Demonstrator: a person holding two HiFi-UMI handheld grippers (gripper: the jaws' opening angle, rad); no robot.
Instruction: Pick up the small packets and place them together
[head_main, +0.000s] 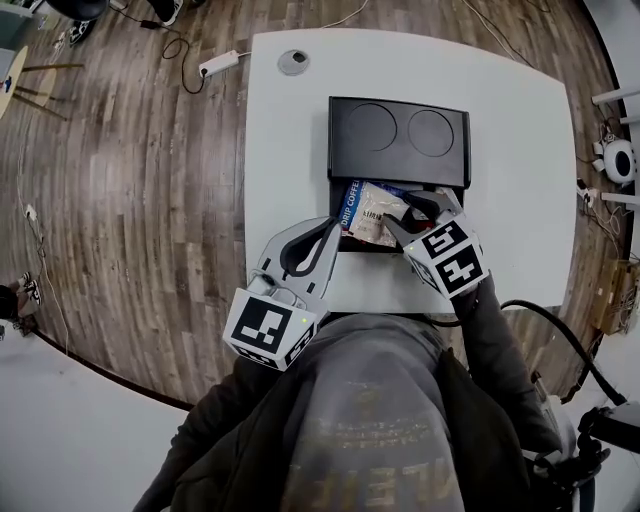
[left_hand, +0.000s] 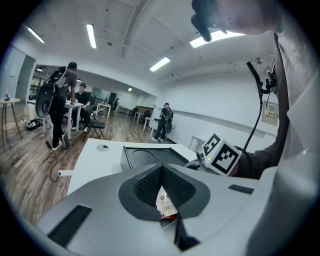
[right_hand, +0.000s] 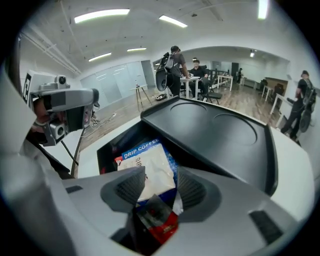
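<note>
Right gripper (head_main: 404, 213) hung open over packets (head_main: 372, 214) piled in tray (head_main: 400, 150) slot, so that drop looked done. Left gripper (head_main: 331, 227) clenched on small packet (left_hand: 164, 204). Next, I'd guess: swing left over, release onto same pile.

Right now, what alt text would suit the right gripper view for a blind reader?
The right gripper stands with jaws apart, a white drip coffee packet and a red packet between them, at the open compartment of a black tray.

Head camera looks steeply down on the black plastic tray (head_main: 400, 140); both tool cameras, low and close, face across it.
</note>
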